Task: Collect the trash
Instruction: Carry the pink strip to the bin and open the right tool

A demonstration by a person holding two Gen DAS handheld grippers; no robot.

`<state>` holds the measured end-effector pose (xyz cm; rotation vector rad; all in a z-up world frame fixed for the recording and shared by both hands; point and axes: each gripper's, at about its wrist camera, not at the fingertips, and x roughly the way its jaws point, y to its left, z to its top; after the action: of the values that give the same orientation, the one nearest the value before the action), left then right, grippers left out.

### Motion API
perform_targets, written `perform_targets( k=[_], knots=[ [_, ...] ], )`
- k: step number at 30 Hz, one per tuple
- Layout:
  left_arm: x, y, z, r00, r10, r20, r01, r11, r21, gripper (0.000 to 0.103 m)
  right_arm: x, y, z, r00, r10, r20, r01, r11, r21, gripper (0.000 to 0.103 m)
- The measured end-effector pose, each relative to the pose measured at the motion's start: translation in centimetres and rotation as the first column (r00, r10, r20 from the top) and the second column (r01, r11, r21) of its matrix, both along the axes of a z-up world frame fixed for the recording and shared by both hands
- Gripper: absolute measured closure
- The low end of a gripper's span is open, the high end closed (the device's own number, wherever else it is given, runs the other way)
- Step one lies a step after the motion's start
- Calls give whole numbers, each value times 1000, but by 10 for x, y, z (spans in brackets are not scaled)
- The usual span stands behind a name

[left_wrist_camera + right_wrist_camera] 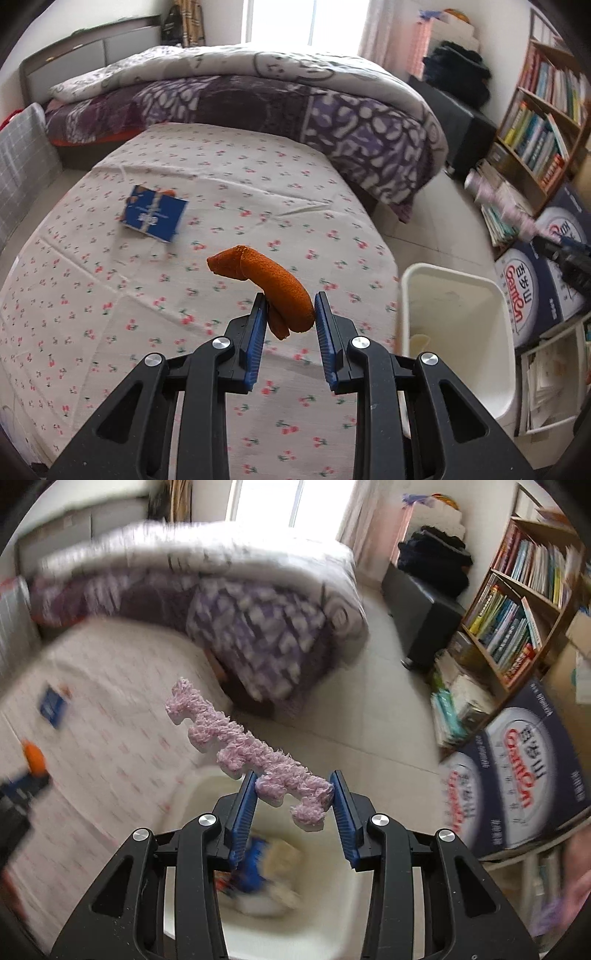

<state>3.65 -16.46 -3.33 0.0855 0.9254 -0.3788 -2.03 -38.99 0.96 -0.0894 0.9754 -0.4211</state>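
My left gripper [289, 308] is shut on an orange peel [266, 280] and holds it above the floral tablecloth [147, 288]. A blue packet [154, 213] lies on the cloth further back. My right gripper [294, 788] is shut on a pink fuzzy strip [243, 746] and holds it over the white bin [325, 904], which has a blue wrapper [253, 871] and pale scraps inside. The bin also shows in the left wrist view [458, 332], right of the table. The right wrist view is blurred.
A bed with a purple quilt [295, 107] stands behind the table. A bookshelf [543, 122], stacked books and printed boxes [524, 295] are on the right. Tiled floor [443, 229] lies between the bed and the bin.
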Motion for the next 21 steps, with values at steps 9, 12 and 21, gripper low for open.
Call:
perform_targets(
  k=[9,12,21],
  knots=[
    [-17,-46,-10,994,-108,-23,108,994,-3,76,-7,-21,-43,968,-18,-251,-10,994,-111,60],
    [-24,-62,-14,988,-148,-46,147,989,-16,75,-11,-30,-33,979,-57,-194,38,994,-98,48],
    [-46,-101,-31,948,-288,-135,278,957,-88,75,-21,-55,4,975,-215,63,216,976,-16,18]
  ],
)
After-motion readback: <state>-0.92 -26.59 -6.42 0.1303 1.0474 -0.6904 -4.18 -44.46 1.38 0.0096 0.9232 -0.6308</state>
